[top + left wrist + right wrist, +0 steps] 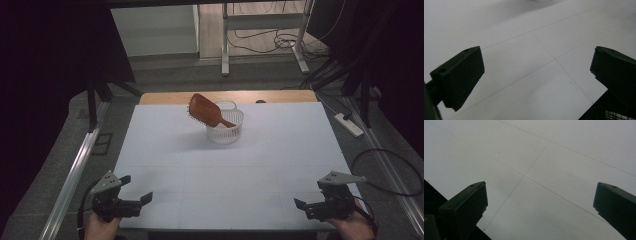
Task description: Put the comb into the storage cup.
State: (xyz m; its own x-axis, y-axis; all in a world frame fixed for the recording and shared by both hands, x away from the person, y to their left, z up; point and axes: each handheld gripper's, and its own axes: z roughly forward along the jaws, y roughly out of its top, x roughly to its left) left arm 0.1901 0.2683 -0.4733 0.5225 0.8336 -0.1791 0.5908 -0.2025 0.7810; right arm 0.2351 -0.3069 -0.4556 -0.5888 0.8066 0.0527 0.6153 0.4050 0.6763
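A brown wooden hairbrush (206,112) leans tilted in a small white basket (226,131) at the far middle of the white table (225,170), its paddle sticking out up and to the left. My left gripper (136,188) rests at the near left corner, held by a hand, far from the basket. In the left gripper view my left gripper (536,58) is open over bare tabletop. My right gripper (310,195) sits at the near right corner, and in the right gripper view my right gripper (540,192) is open with nothing between its jaws.
A wooden strip (165,97) borders the table's far edge. A metal rail (75,170) runs along the left side. On the floor to the right lie a power strip (348,124) and cables (395,170). A desk frame (225,45) stands behind the table.
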